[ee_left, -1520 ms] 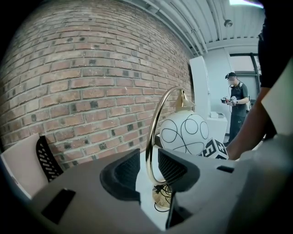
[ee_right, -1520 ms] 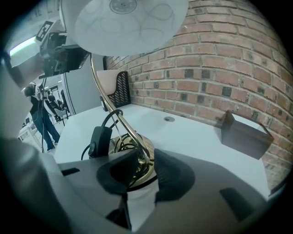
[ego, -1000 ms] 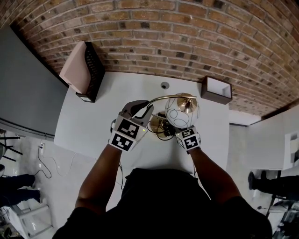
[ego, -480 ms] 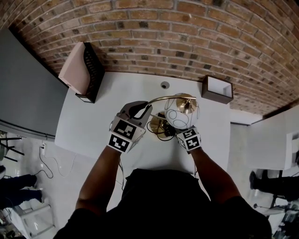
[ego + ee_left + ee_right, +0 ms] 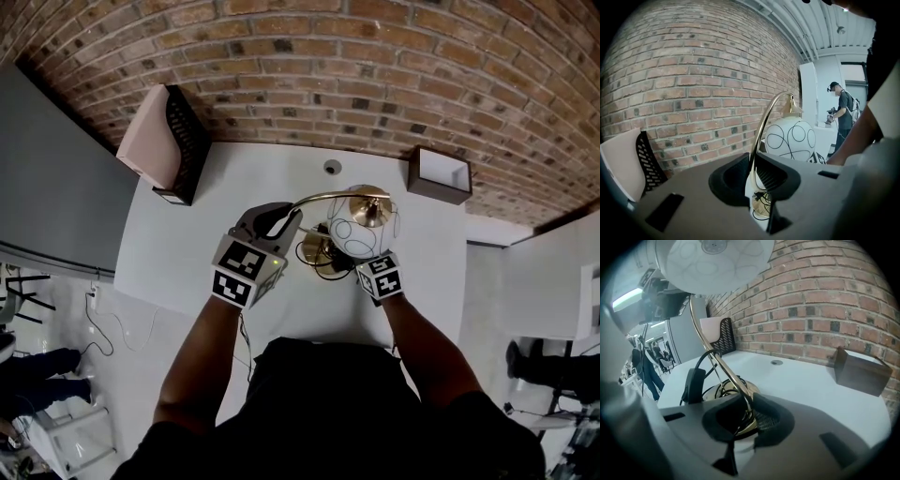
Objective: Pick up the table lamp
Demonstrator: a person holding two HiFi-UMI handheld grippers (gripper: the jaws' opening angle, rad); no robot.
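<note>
The table lamp has a round brass base (image 5: 317, 251), a thin curved brass stem (image 5: 323, 198) and a white globe shade (image 5: 354, 234) with black looping lines. It stands on the white table (image 5: 187, 244). My left gripper (image 5: 291, 225) is shut on the stem (image 5: 757, 145) partway up, with the shade (image 5: 791, 139) just beyond the jaws. My right gripper (image 5: 352, 259) is shut on the stem (image 5: 723, 367) low down, right above the base (image 5: 740, 423). The shade (image 5: 715, 258) hangs over the right gripper. A black cord (image 5: 693, 380) coils round the base.
A pink and black file holder (image 5: 167, 141) stands at the table's back left, and a dark brown open box (image 5: 439, 175) at the back right. A cable hole (image 5: 331, 167) lies near the brick wall. A person (image 5: 843, 110) stands far off in the room.
</note>
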